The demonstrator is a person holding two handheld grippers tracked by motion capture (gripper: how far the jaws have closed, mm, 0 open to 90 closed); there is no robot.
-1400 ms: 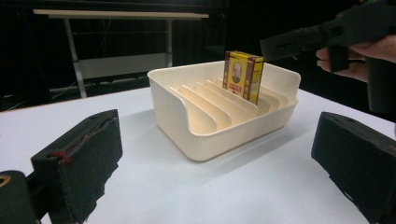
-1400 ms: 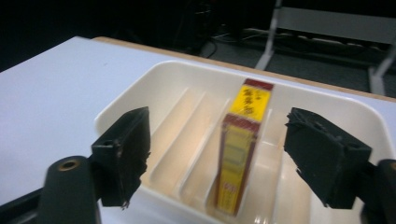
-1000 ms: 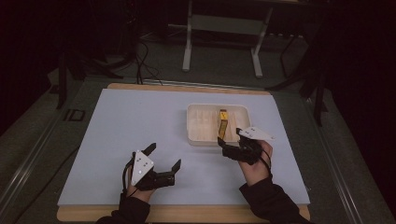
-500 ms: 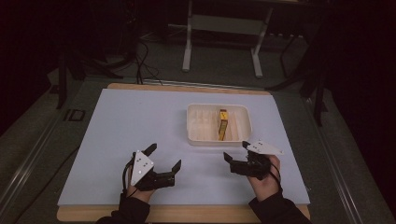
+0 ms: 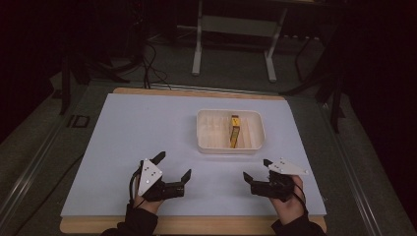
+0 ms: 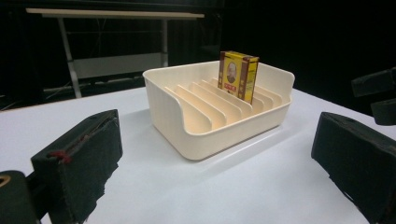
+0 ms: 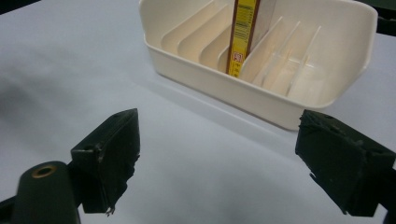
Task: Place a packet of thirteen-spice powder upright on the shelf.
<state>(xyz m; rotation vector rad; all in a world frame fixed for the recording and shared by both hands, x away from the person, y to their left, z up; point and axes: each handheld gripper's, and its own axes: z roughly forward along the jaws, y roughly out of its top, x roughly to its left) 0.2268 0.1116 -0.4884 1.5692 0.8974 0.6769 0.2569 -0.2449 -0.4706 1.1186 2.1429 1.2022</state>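
Observation:
A cream slotted tray (image 5: pixel 206 142) sits right of centre on the white mat. A yellow and red box (image 5: pixel 235 130) stands on edge in one of its slots, seen also as the box (image 6: pixel 238 74) and the box (image 7: pixel 243 32). My right gripper (image 5: pixel 255 168) rests near the front edge, in front of the tray and apart from it. Its jaws have just been opening and stand wide with nothing between them. My left gripper (image 5: pixel 174 164) lies at the front left, open and empty, pointing toward the tray (image 6: pixel 210 140).
The white mat (image 5: pixel 123 132) covers a wooden table whose front edge (image 5: pixel 196 225) runs just below both hands. Dark floor, cables and a metal stand (image 5: pixel 233 29) lie beyond the far edge. The other gripper's jaws (image 6: pixel 378 93) show at the right of the left gripper view.
My right gripper has drawn back from the tray toward the table's front edge, and its jaws have spread wider. The box stays standing in the tray. The left gripper has not moved.

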